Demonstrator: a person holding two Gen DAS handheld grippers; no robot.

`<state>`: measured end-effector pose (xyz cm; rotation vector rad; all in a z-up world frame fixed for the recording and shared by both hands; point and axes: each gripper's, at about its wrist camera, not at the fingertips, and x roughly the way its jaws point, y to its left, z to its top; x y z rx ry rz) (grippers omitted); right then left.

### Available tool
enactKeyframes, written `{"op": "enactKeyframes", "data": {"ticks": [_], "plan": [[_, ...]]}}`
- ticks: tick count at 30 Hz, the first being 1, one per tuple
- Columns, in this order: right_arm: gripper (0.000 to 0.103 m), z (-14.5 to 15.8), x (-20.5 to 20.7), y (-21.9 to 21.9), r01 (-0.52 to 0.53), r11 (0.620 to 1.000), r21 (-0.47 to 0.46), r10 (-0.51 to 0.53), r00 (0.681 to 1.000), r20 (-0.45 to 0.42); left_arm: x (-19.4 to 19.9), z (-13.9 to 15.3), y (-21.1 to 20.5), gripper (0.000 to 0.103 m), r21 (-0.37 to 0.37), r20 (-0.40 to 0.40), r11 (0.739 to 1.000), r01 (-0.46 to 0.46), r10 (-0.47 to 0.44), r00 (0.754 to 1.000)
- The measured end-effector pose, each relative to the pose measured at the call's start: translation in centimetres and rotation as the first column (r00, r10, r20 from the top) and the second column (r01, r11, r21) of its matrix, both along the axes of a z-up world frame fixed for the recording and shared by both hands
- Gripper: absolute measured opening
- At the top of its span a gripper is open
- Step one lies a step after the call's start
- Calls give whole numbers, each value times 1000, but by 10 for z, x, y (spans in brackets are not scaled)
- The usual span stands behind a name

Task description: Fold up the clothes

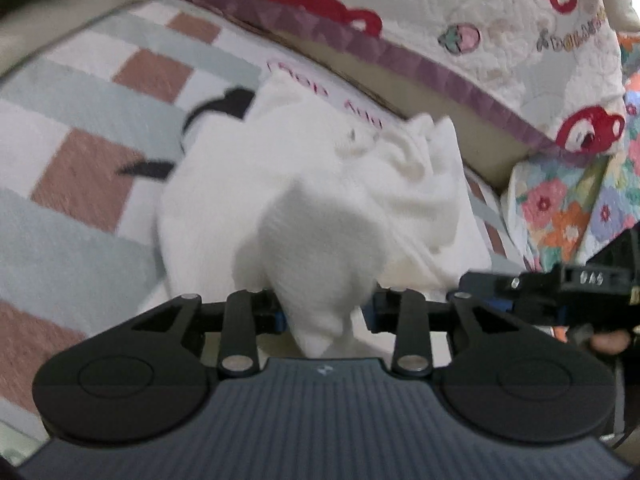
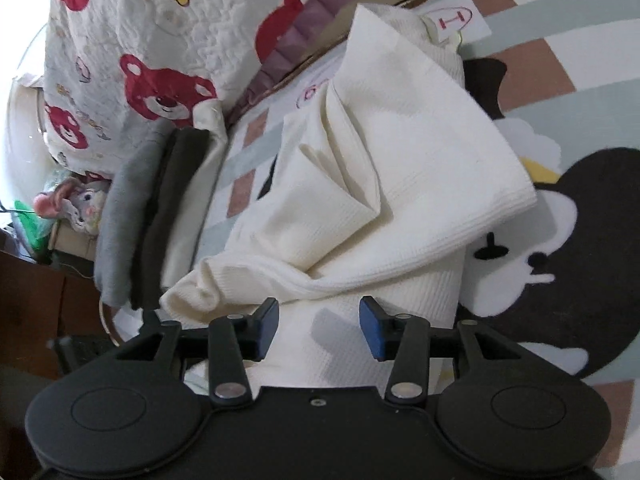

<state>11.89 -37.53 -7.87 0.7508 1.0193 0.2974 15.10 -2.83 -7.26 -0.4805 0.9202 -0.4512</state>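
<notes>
Here, a checked rug [image 2: 532,52] carries the cream knit garment [image 2: 400,168], lying partly folded beside a bear-print quilt [image 2: 132,40]. Left tongs [image 1: 324,312] are clamped on a raised fold of it; right tongs [image 2: 319,330] hover spread above its lower edge.

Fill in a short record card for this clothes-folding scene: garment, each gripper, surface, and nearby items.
Garment: white ribbed-knit garment, partly folded, creased
Left gripper: shut on a bunched part of the garment
Right gripper: open, over the garment's near edge
Surface: checked pink, grey and white rug with a cartoon animal design
Nearby: stacked grey and dark folded cloths; cream quilt printed with red bears
</notes>
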Motion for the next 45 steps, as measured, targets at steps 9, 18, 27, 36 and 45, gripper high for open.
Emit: {"op": "enactKeyframes", "data": {"ticks": [9, 18, 27, 36, 45], "plan": [[61, -11, 12, -3, 98, 995, 19, -98, 995, 24, -17, 35, -6, 9, 89, 147, 989, 114, -126, 981], [48, -24, 33, -6, 212, 965, 152, -209, 977, -41, -28, 35, -25, 8, 263, 150, 952, 157, -201, 968], [23, 41, 103, 43, 57, 997, 55, -64, 988, 137, -17, 11, 15, 12, 147, -1, 986, 78, -79, 997], [57, 50, 88, 77, -130, 965, -227, 174, 967, 185, -11, -7, 47, 21, -53, -108, 998, -32, 26, 994], [57, 27, 35, 71, -196, 884, -425, 273, 953, 129, 3, -13, 39, 11, 38, -43, 995, -87, 89, 995]]}}
